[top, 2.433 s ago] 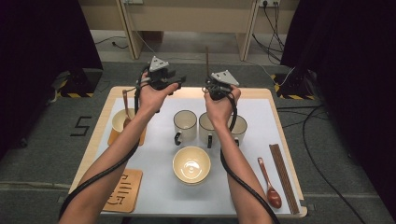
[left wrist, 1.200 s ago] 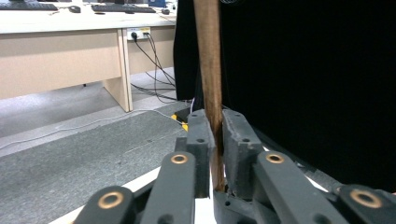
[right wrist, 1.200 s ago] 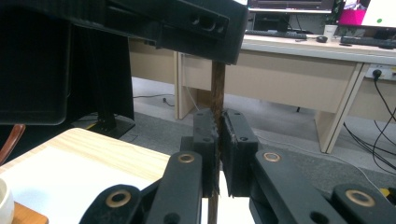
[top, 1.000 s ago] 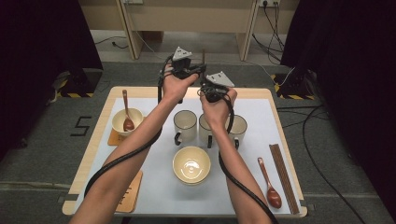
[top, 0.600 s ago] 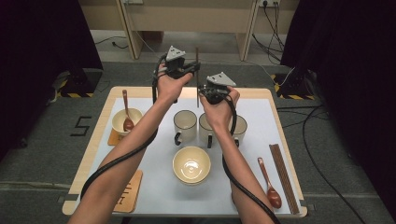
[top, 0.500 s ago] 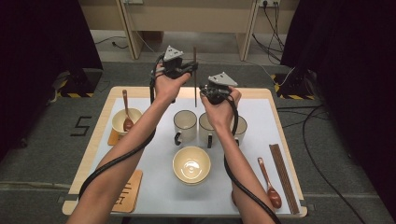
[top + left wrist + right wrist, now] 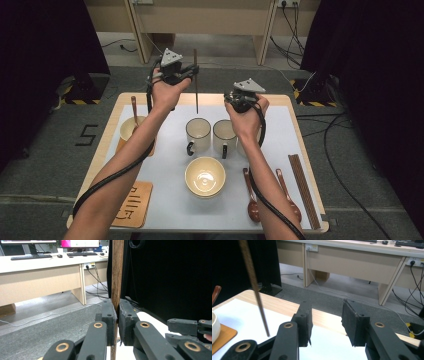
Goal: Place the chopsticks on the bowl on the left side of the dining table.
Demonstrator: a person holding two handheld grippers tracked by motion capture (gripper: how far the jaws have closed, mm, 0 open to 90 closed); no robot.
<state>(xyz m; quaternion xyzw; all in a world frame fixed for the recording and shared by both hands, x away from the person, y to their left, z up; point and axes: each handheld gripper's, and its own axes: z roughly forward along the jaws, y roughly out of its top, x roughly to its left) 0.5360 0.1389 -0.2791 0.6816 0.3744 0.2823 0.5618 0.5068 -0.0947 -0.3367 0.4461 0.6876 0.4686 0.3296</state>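
1. The counter point(image 7: 150, 107) carries two mugs point(image 7: 198, 134), a cream bowl point(image 7: 205, 176) and spoons.
2. The left gripper point(image 7: 186, 74) hangs above the counter's far edge, jaws clamped on a dark wooden chopstick point(image 7: 196, 82).
3. The right gripper point(image 7: 236, 96) hovers near the mugs, jaws parted and empty.
4. The chopstick stands upright, tip just above the left mug.
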